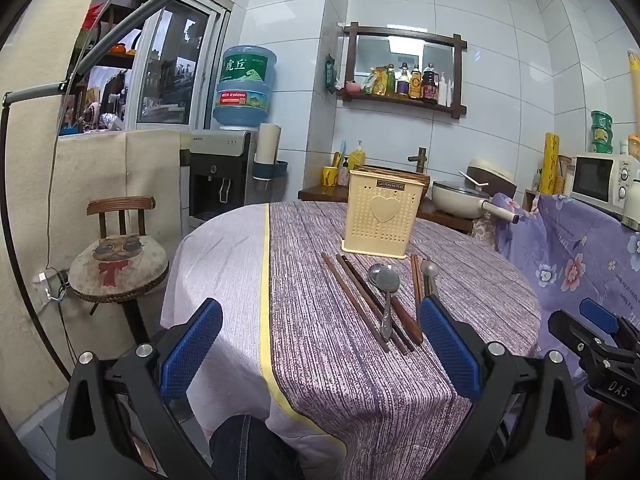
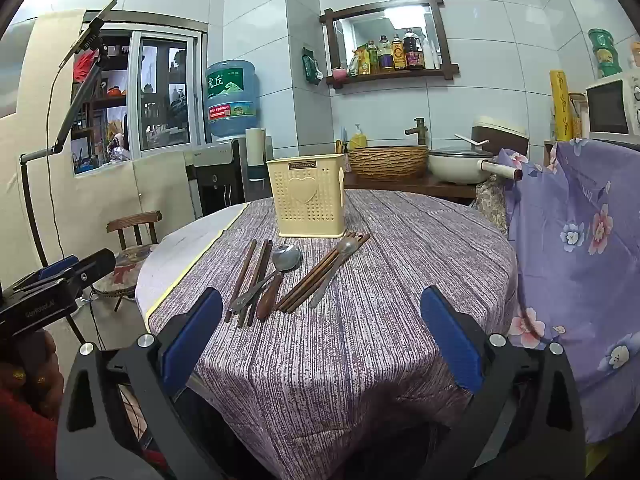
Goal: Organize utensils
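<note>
White-tiled kitchen; round table (image 2: 400, 280) under a purple streaked cloth, a white cloth showing at its left edge. Cream perforated utensil holder (image 2: 307, 199) stands upright near the far edge, heart on its front face.

Utensils lie flat on the cloth just in front of the holder, in two loose groups. Left group: dark wooden chopsticks (image 2: 256, 276) with a large metal spoon (image 2: 286, 258) lying across them, plus a brown wooden handle beside it. Right group: more chopsticks (image 2: 320, 274) angled toward the holder, a smaller metal spoon (image 2: 347, 247) on top.

Left gripper (image 1: 320, 350): jaws spread wide, nothing between the blue pads. It hangs over the table's near edge; the left chopstick group sits ahead, close to its right pad, not touched.

Right gripper (image 2: 320, 340): jaws likewise wide apart, holding nothing. Both utensil groups lie ahead of it toward the table's middle, apart from the pads.

Behind the table: water dispenser (image 2: 230, 100), woven basket (image 2: 388, 160), pan, microwave at far right
</note>
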Motion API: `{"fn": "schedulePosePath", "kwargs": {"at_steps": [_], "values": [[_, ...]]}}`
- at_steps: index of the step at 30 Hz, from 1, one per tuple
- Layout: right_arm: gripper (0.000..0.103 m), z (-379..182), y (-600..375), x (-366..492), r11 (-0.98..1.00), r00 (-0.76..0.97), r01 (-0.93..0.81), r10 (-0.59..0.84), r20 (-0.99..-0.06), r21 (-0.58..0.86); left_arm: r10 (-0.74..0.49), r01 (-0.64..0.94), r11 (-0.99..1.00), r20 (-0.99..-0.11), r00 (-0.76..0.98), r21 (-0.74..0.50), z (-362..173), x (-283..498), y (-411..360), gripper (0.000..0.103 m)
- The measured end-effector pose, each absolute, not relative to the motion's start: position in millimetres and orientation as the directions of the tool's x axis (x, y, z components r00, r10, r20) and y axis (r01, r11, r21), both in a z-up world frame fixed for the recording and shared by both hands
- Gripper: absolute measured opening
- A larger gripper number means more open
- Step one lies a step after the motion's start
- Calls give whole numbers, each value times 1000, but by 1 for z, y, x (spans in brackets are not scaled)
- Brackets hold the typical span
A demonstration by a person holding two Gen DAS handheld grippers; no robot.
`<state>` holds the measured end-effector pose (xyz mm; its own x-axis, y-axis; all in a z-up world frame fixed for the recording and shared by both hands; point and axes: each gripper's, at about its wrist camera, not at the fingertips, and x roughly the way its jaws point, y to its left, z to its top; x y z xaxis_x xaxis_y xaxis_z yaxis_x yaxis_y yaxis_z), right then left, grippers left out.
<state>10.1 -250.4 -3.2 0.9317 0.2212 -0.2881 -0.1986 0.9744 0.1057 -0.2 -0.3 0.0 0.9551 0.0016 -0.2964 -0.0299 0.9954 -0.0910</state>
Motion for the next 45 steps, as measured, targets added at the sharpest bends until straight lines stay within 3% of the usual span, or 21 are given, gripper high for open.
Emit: {"fn": "schedulePosePath", "kwargs": {"at_steps": [45], "values": [[98, -9, -247, 13, 975, 927, -197, 219, -303, 103, 4, -34, 995, -308, 951, -95, -1, 1, 1, 98]]}}
